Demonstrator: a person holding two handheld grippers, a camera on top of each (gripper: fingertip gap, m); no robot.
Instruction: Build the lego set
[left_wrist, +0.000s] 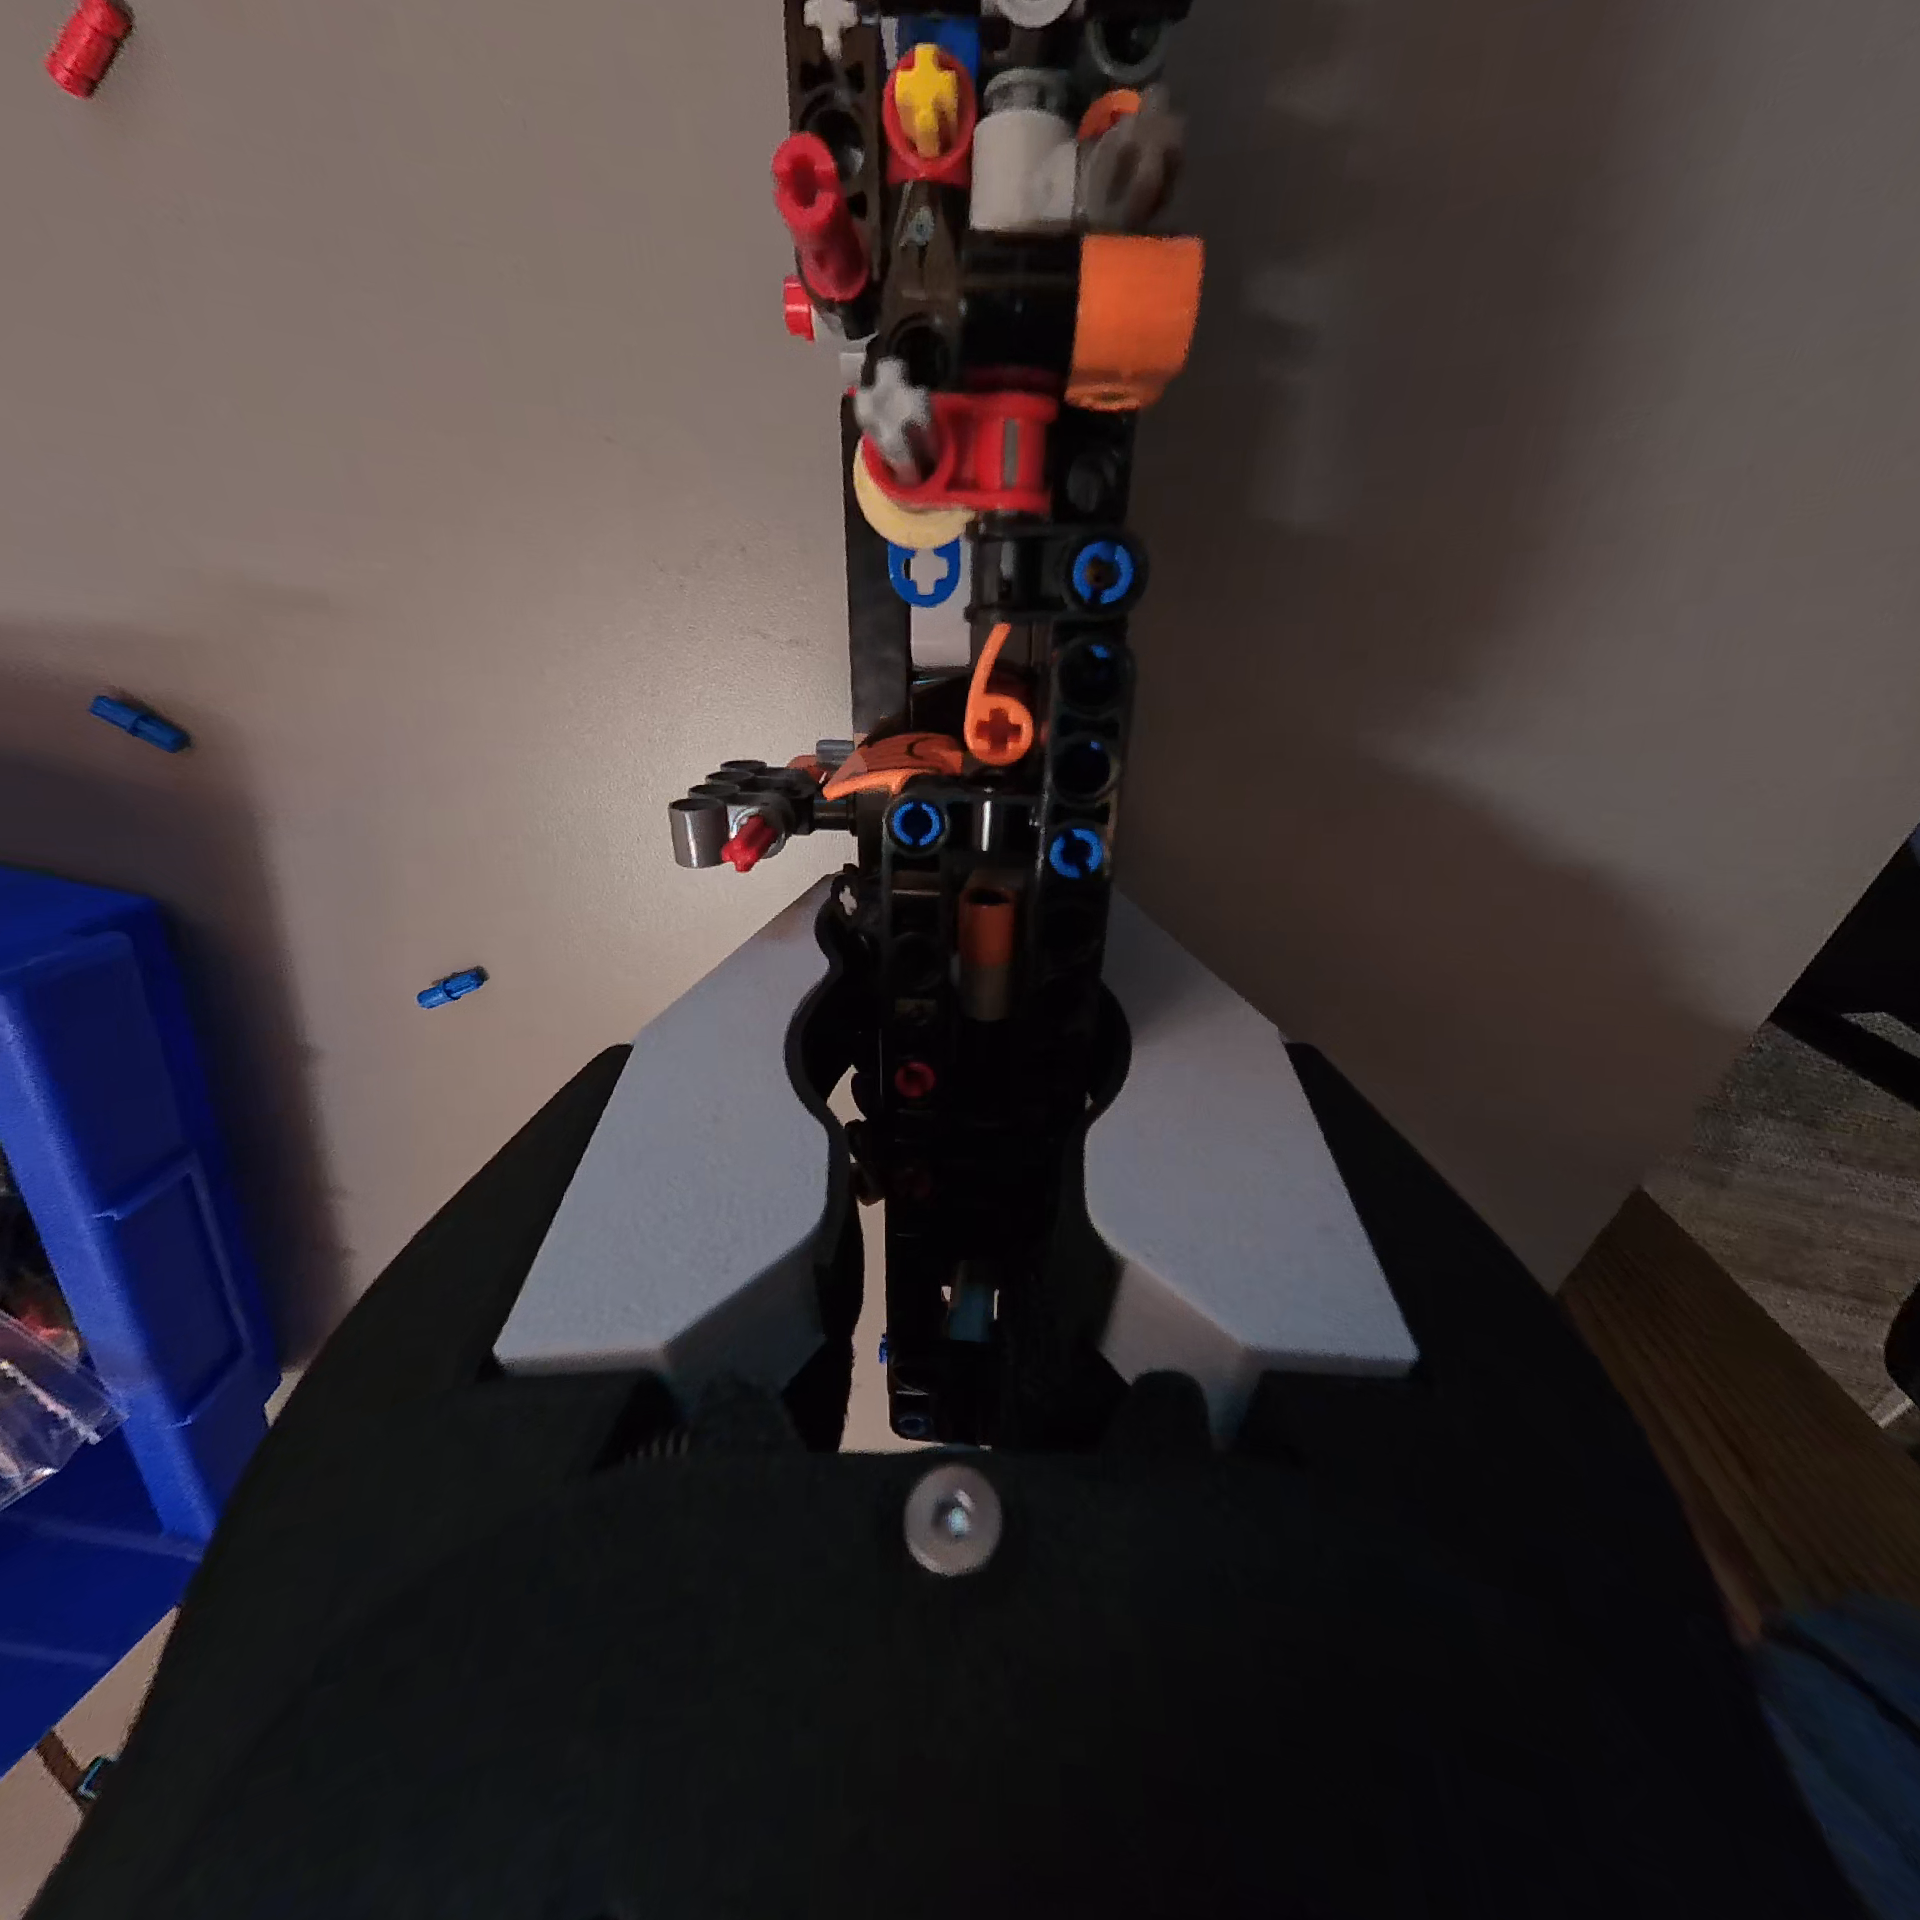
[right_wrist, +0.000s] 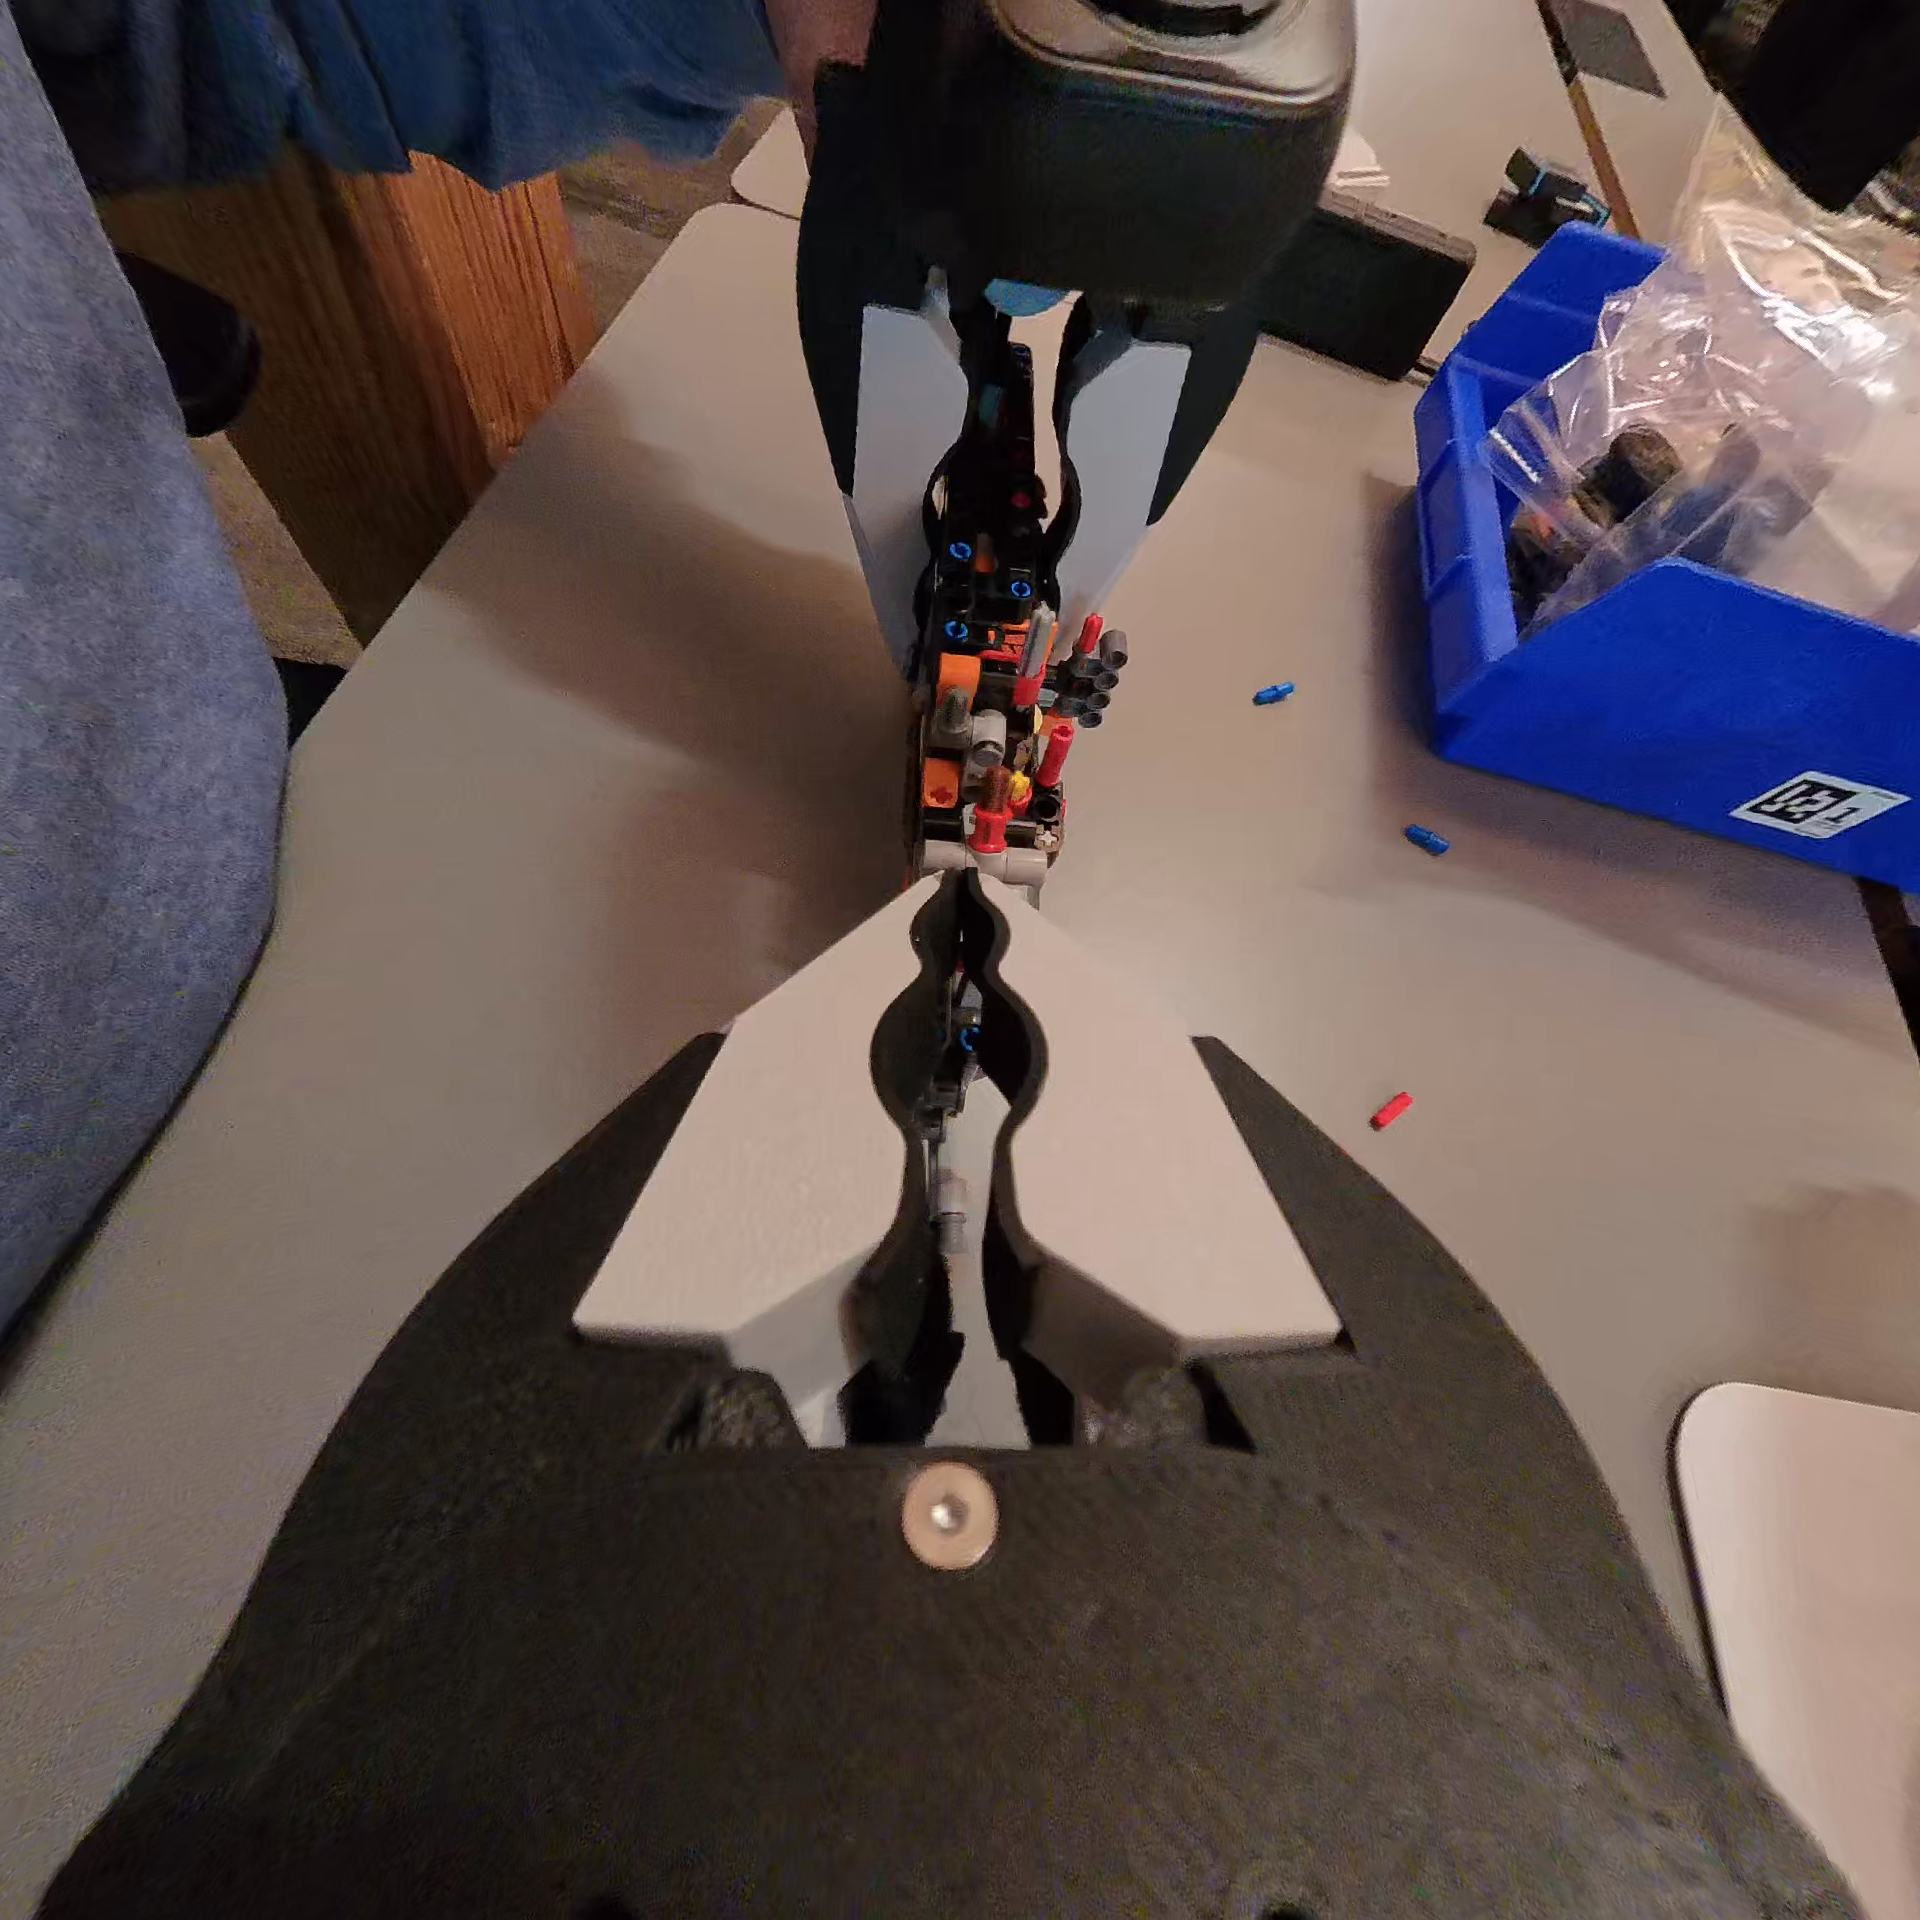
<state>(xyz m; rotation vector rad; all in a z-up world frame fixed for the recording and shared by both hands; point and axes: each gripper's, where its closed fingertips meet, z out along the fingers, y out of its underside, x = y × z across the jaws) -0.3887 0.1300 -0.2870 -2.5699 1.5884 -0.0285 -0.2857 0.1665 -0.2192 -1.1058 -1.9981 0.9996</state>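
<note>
The long lego model (right_wrist: 987, 717) stands lengthwise in the frame's centre above the counter (right_wrist: 582, 831), the left gripper (right_wrist: 997, 499) and right gripper (right_wrist: 961, 997) each clamping one end.

Blue bin (right_wrist: 1662, 727) — clear plastic bag (right_wrist: 1766, 343) inside, pale table (right_wrist: 520, 831), wooden cabinet (right_wrist: 416, 343)

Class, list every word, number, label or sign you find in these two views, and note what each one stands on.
One white sticker with black print, on the front of the blue bin: its writing is not quoted here.
No writing shows on the Lego assembly or the table.
</note>
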